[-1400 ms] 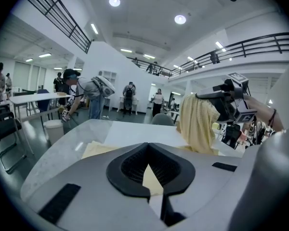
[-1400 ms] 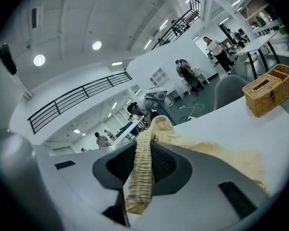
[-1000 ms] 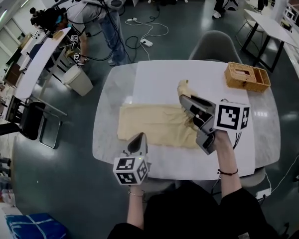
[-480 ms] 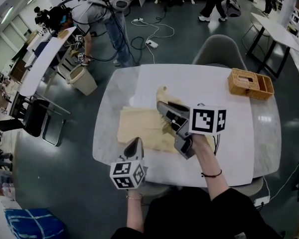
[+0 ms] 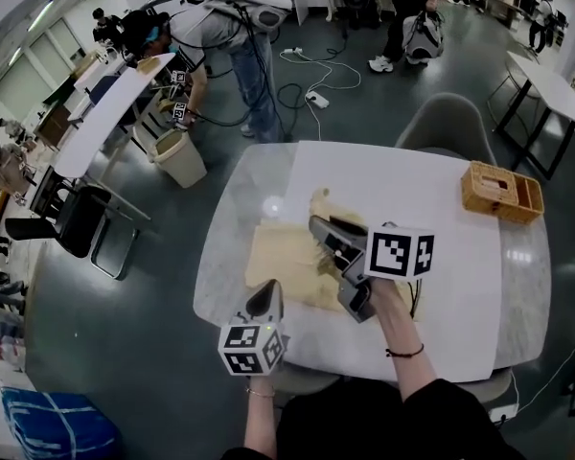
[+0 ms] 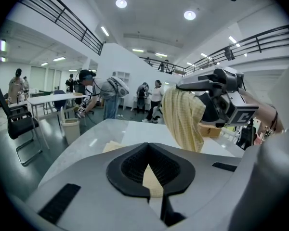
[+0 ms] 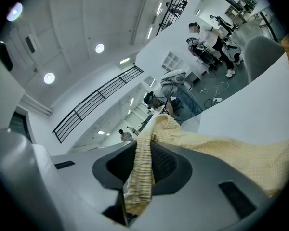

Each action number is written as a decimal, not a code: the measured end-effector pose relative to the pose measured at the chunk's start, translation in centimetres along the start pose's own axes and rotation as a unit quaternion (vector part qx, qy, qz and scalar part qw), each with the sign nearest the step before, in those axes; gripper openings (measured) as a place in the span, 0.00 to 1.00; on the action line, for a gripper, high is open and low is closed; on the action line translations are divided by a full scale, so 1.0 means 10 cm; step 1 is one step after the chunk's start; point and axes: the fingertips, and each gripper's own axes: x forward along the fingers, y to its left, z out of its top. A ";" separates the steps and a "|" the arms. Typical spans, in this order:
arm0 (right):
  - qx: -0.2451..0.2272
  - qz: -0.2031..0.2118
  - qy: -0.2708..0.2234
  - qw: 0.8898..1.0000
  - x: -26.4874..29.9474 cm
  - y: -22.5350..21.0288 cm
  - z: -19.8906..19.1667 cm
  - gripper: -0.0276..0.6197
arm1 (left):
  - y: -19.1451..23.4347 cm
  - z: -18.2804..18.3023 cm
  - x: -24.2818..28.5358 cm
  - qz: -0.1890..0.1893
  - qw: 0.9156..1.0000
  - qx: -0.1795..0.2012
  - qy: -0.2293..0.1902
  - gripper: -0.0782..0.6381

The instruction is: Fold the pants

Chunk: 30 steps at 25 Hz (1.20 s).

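Now the right gripper (image 5: 319, 229) pinches the pale yellow cloth pants (image 5: 283, 257) by their waistband (raised above the grey-white table (image 5: 228, 247)); the left gripper (image 5: 266, 291) clamps their near corner.

Pale yellow pants (image 5: 286, 257) mostly flat on white table (image 5: 441, 247); elastic waistband end raised, bunched.

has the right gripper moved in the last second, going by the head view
Yes. The right gripper, shut on the pale yellow pants, has moved left, away from the woven wicker basket, carrying the gripped fabric with it.
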 end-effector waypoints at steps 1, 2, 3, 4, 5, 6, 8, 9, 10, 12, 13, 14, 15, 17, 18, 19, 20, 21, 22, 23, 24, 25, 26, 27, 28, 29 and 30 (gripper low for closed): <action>0.000 -0.003 0.002 1.000 0.07 0.00 -0.03 0.17 | 0.06 0.01 0.00 -0.001 1.000 -0.001 0.000 0.13; 0.001 -0.006 0.005 1.000 0.14 0.00 -0.06 0.17 | 0.12 0.02 -0.01 -0.003 1.000 -0.001 0.001 0.13; 0.002 -0.011 0.007 1.000 0.20 -0.02 -0.10 0.17 | 0.17 0.02 -0.01 -0.005 1.000 -0.001 0.001 0.13; 0.002 -0.017 0.010 1.000 0.26 -0.03 -0.14 0.17 | 0.22 0.03 -0.01 -0.008 1.000 0.000 0.002 0.13; 0.001 -0.023 0.012 1.000 0.32 -0.05 -0.17 0.17 | 0.27 0.03 0.00 -0.011 1.000 -0.001 0.002 0.13; -0.002 -0.029 0.016 0.999 0.38 -0.06 -0.21 0.17 | 0.32 0.03 0.01 -0.013 1.000 -0.001 0.002 0.13; -0.004 -0.035 0.023 0.999 0.52 -0.07 -0.28 0.17 | 0.45 0.03 0.01 -0.016 1.000 -0.003 0.003 0.13; -0.003 -0.036 0.026 0.999 0.59 -0.07 -0.32 0.17 | 0.51 0.02 0.01 -0.016 1.000 -0.006 0.005 0.13; -0.001 -0.038 0.029 0.999 0.66 -0.07 -0.36 0.17 | 0.57 0.00 0.01 -0.016 1.000 -0.008 0.007 0.13; -0.001 -0.044 0.035 0.998 0.76 -0.09 -0.43 0.17 | 0.68 -0.03 0.01 -0.018 1.000 -0.013 0.011 0.13; -0.002 -0.049 0.039 0.998 0.81 -0.11 -0.47 0.17 | 0.72 -0.04 0.01 -0.018 1.000 -0.014 0.013 0.13; -0.003 -0.054 0.042 0.998 0.85 -0.13 -0.51 0.17 | 0.76 -0.05 0.01 -0.019 1.000 -0.015 0.014 0.13; -0.002 -0.058 0.045 0.997 0.90 -0.16 -0.54 0.17 | 0.79 -0.05 0.02 -0.020 1.000 -0.017 0.016 0.13; 0.001 -0.063 0.049 0.997 0.99 -0.21 -0.61 0.17 | 0.86 -0.08 0.03 -0.023 0.999 -0.018 0.019 0.13; 0.002 -0.066 0.052 0.996 1.04 -0.24 -0.65 0.17 | 0.88 -0.09 0.04 -0.025 0.999 -0.019 0.021 0.13; 0.002 -0.070 0.056 0.996 1.08 -0.27 -0.69 0.17 | 0.90 -0.11 0.05 -0.027 0.999 -0.020 0.023 0.13; 0.001 -0.074 0.059 0.996 1.13 -0.30 -0.73 0.17 | 0.91 -0.12 0.06 -0.030 0.999 -0.021 0.025 0.13; 0.000 -0.078 0.063 0.995 1.17 -0.34 -0.77 0.17 | 0.92 -0.14 0.08 -0.033 0.999 -0.021 0.027 0.13; 0.000 -0.082 0.066 0.994 1.21 -0.38 -0.80 0.17 | 0.93 -0.16 0.09 -0.036 0.999 -0.021 0.029 0.13; -0.001 -0.087 0.069 0.994 1.26 -0.41 -0.84 0.17 | 0.94 -0.17 0.11 -0.038 0.999 -0.022 0.031 0.13; -0.002 -0.092 0.073 0.993 1.30 -0.45 -0.88 0.17 | 0.96 -0.19 0.12 -0.040 0.998 -0.023 0.034 0.13; -0.004 -0.098 0.077 0.992 1.35 -0.49 -0.93 0.18 | 0.98 -0.21 0.13 -0.041 0.998 -0.024 0.037 0.13; -0.005 -0.104 0.083 0.991 1.40 -0.53 -0.98 0.18 | 1.00 -0.23 0.14 -0.042 0.998 -0.025 0.039 0.13; -0.007 -0.110 0.088 0.990 1.44 -0.58 -1.04 0.17 | 1.02 -0.25 0.15 -0.043 0.998 -0.027 0.042 0.13; -0.010 -0.116 0.094 0.989 1.48 -0.62 -1.09 0.17 | 1.04 -0.27 0.16 -0.044 0.998 -0.029 0.044 0.13; -0.011 -0.122 0.099 0.987 1.52 -0.66 -1.15 0.17 | 1.06 -0.29 0.17 -0.044 0.998 -0.031 0.045 0.13; -0.012 -0.128 0.104 0.986 1.55 -0.70 -1.19 0.18 | 1.08 -0.31 0.18 -0.044 0.997 -0.033 0.047 0.13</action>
